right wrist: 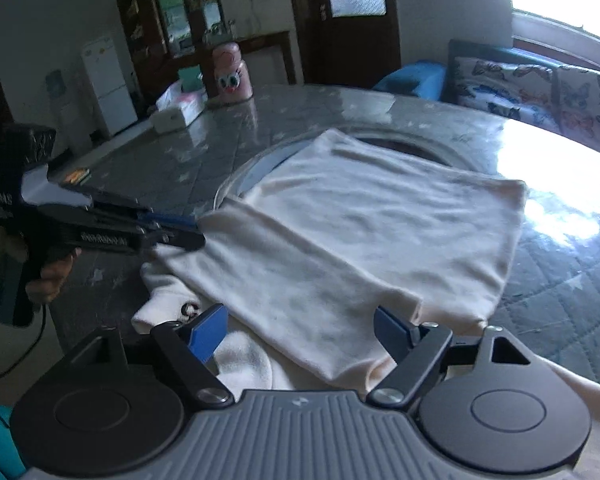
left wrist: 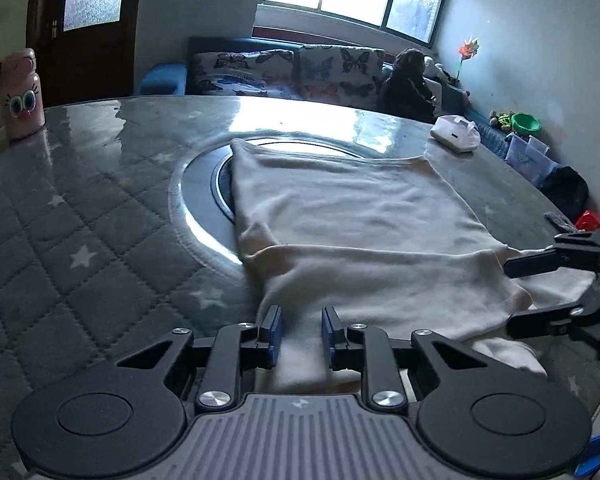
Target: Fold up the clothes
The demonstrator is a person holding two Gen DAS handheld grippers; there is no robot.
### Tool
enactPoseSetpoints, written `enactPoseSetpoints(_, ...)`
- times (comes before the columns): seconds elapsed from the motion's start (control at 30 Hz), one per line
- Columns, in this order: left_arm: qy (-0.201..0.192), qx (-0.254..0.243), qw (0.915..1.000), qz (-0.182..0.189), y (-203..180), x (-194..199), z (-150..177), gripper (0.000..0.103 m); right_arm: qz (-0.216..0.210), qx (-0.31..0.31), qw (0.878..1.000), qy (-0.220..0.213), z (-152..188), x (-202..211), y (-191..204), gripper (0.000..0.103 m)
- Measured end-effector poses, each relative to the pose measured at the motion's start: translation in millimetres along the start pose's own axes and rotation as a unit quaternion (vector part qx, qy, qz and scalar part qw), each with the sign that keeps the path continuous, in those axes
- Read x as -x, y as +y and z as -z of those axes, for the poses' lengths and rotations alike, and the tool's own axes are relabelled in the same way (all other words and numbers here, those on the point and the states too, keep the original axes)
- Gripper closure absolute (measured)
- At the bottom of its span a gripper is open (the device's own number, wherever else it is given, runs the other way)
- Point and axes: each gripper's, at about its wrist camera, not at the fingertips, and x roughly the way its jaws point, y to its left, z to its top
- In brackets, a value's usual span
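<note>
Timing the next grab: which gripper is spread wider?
The right gripper: its jaws stand wide apart over the cream garment, while the left gripper shows only a narrow gap.

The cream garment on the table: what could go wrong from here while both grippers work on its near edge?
1. The left gripper has cloth between its jaws, but a gap shows on each side, so the cream garment may slip when lifted.
2. The right gripper stands wide open over several layers and may catch only the top one, which would undo the fold.
3. The garment lies over the round inset of the table; dragging could snag there.
</note>
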Motion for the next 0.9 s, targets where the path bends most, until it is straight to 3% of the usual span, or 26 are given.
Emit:
enactPoseSetpoints(0.2,-0.020,-0.011,0.9992,0.034,-9.7,0.2,-19.5,0.078,-0.011,0.001,1.000,0.002,-3.4,-6.8,1.6,0.020)
enactPoseSetpoints(0.4,0.011,-0.001,0.9997,0.021,-10.4,-36.0,-24.9,0.077,-0.010,0.001,1.000,0.021,3.2,-18.1,-1.1,0.020)
enactPoseSetpoints(0.5,0.008,-0.005,0.9995,0.031,-13.0,-32.6,-24.2,0.061,-0.008,-0.001,1.000,0.007,4.7,-6.2,-3.0,0.018)
enactPoseSetpoints(0.63,0.007,-0.016,0.9995,0.027,-23.7,-31.1,-23.0,0.048,0.020,-0.030,0.999,-0.019,12.8,22.6,-18.1,0.016)
enactPoseSetpoints(0.8,-0.005,-0.033,0.9993,0.017,-39.5,-28.2,-21.3,0.025,0.099,-0.097,0.990,-0.039,43.7,67.9,-53.7,0.017)
enactPoseSetpoints(0.9,-0.012,-0.059,0.9981,0.009,-52.5,-25.5,-20.3,0.020,0.155,-0.127,0.979,-0.037,64.1,87.7,-76.3,0.019)
